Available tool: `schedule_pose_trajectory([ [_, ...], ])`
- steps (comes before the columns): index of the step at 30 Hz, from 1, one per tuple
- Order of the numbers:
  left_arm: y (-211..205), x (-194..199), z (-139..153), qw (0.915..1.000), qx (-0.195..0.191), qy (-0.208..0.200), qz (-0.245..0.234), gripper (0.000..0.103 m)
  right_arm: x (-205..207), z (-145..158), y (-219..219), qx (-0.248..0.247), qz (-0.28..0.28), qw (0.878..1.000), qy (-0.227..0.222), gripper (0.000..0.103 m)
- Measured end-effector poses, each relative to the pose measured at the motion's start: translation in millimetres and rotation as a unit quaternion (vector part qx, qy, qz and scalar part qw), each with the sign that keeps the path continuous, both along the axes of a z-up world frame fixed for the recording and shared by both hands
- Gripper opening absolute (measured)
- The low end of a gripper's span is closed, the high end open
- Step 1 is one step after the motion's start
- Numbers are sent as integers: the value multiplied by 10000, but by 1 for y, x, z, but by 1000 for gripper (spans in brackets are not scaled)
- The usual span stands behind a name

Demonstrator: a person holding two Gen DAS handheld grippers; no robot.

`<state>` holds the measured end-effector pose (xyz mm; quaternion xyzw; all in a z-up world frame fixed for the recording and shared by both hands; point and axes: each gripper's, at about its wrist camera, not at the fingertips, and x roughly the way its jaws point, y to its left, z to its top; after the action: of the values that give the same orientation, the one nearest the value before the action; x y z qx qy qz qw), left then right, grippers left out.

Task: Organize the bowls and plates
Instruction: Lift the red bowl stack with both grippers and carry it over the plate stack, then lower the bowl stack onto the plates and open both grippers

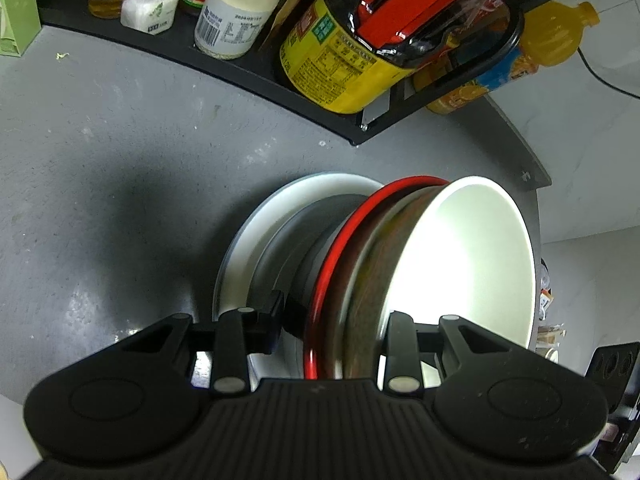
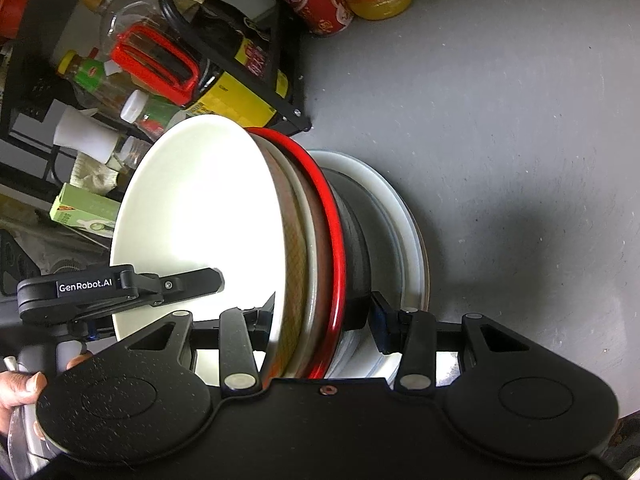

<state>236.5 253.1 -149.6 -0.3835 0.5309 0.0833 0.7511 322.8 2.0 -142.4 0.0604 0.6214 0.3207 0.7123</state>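
A nested stack of bowls stands over white plates [image 1: 256, 232] on the grey counter [image 1: 100, 160]. The top bowl [image 1: 464, 256] is white inside and brown-patterned outside. Under it sit a red-rimmed bowl [image 1: 340, 248] and a dark grey one. My left gripper [image 1: 338, 312] is shut across the stack's rims, one finger inside the white bowl and one under the grey bowl. My right gripper [image 2: 322, 314] clamps the same stack [image 2: 312, 240] from the opposite side. In the right wrist view one of the left gripper's fingers [image 2: 192, 282] lies inside the white bowl [image 2: 200, 208]. I cannot tell whether the stack touches the plates [image 2: 404, 208].
A black wire rack [image 1: 240, 68] holds bottles and jars right behind the stack, including a big yellow-labelled bottle [image 1: 332, 64]. An orange juice bottle [image 1: 556, 36] stands past it. A green box [image 1: 16, 12] is at the far left. A hand [image 2: 20, 388] grips the left tool's handle.
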Motion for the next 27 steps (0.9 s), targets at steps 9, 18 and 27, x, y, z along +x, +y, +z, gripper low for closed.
schedule_pose_trajectory([
  [9, -1, -2, -8, 9999, 47, -74, -113, 32, -2, -5, 0, -20, -6, 10000, -33, 44],
  [18, 0, 1, 1, 9996, 231, -111, -122, 33, -3, 8, -5, 102, -132, 9997, -161, 52],
  [27, -15, 2, 32, 9963, 789, -155, -288, 56, -2, 57, -37, 394, -222, 9956, -816, 74],
])
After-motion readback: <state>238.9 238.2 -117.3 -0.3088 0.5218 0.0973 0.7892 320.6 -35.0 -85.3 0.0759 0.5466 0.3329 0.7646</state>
